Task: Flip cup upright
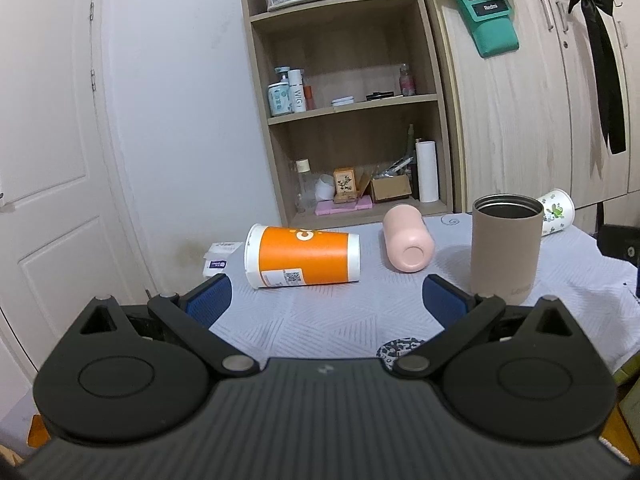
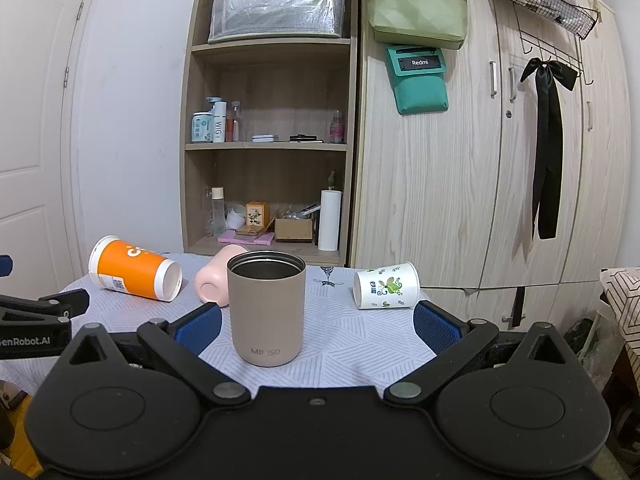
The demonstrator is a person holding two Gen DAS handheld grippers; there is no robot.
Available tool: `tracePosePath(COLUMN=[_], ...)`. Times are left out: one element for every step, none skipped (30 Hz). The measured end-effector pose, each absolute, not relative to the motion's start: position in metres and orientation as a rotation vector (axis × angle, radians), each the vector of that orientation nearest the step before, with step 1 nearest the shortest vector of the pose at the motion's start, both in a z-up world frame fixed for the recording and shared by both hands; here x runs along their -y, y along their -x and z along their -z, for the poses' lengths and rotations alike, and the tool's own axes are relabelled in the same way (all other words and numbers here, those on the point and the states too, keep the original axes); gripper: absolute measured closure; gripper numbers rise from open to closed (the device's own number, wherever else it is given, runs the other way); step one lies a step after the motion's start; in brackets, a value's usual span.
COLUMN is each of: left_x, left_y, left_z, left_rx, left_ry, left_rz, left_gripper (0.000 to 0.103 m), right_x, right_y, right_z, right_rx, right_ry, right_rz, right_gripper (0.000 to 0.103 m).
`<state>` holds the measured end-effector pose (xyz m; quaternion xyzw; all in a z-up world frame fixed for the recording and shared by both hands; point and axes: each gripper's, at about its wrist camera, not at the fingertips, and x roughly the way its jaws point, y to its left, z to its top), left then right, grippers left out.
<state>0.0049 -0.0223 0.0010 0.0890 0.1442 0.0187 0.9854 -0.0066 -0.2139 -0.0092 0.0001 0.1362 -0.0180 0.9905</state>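
Observation:
A taupe steel-lined tumbler (image 1: pixel 506 248) (image 2: pixel 267 308) stands upright on the table. An orange paper cup (image 1: pixel 304 256) (image 2: pixel 134 270) lies on its side at the left. A pink cup (image 1: pixel 408 240) (image 2: pixel 214 282) lies on its side behind the tumbler. A white floral paper cup (image 1: pixel 557 211) (image 2: pixel 386 286) lies on its side at the right. My left gripper (image 1: pixel 326 300) is open and empty, near the table's front, facing the orange cup. My right gripper (image 2: pixel 316 326) is open and empty, with the tumbler just ahead between its blue pads (image 2: pixel 434 326).
The table has a grey patterned cloth (image 2: pixel 344 332). A wooden shelf unit (image 2: pixel 268 140) with bottles and boxes stands behind it, next to a wardrobe (image 2: pixel 500 160). A white door (image 1: pixel 44 160) is at the left. The left gripper's arm (image 2: pixel 40 316) shows at the left edge of the right wrist view.

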Motion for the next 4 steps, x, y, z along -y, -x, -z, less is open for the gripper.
tracePosePath(left_x=[0.0224,0.0223,0.0223,0.022], left_y=[-0.0043,-0.0041,-0.004,-0.0039], left_z=[-0.0012,-0.0015,-0.0018,-0.0022], left_rx=[-0.288,-0.286,-0.286,-0.287], left_ry=[-0.18,-0.181,-0.182,-0.18], left_rz=[-0.038,-0.038,-0.036,-0.033], left_gripper=[0.0,0.0,0.0,0.0], right_x=[0.2139,0.2139,0.214,0.214], right_y=[0.0066,0.0065,0.0066,0.0065], right_z=[0.0094,0.0096,0.0096,0.0097], right_rx=[-0.273,-0.274,-0.275,-0.276], right_ry=[0.0,0.0,0.0,0.0], right_rz=[0.037,0.037,0.037,0.036], right_gripper=[0.0,0.0,0.0,0.0])
